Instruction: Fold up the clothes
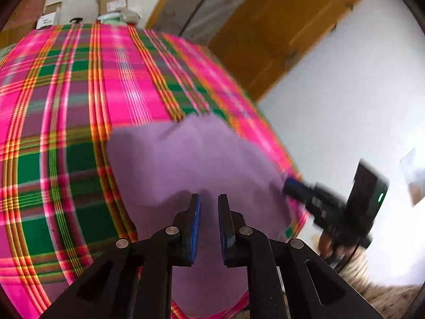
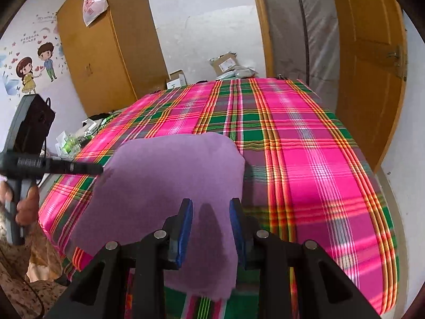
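A folded purple garment point(image 1: 191, 164) lies flat on a bed with a pink and green plaid cover point(image 1: 66, 106). My left gripper point(image 1: 209, 202) hovers over the garment's near part, jaws apart and empty. The right gripper shows in the left wrist view point(image 1: 292, 186) at the garment's right edge, blurred. In the right wrist view the garment point(image 2: 170, 175) lies ahead and my right gripper point(image 2: 211, 204) is open and empty above its near edge. The left gripper point(image 2: 93, 168) reaches in from the left, its tip at the garment's left edge.
The plaid cover point(image 2: 305, 146) spreads wide to the right of the garment. Cardboard boxes point(image 2: 228, 65) sit beyond the bed's far end. A wooden wardrobe point(image 2: 98, 47) and a wooden door point(image 2: 372, 61) stand behind. Clutter point(image 2: 79, 138) lies left of the bed.
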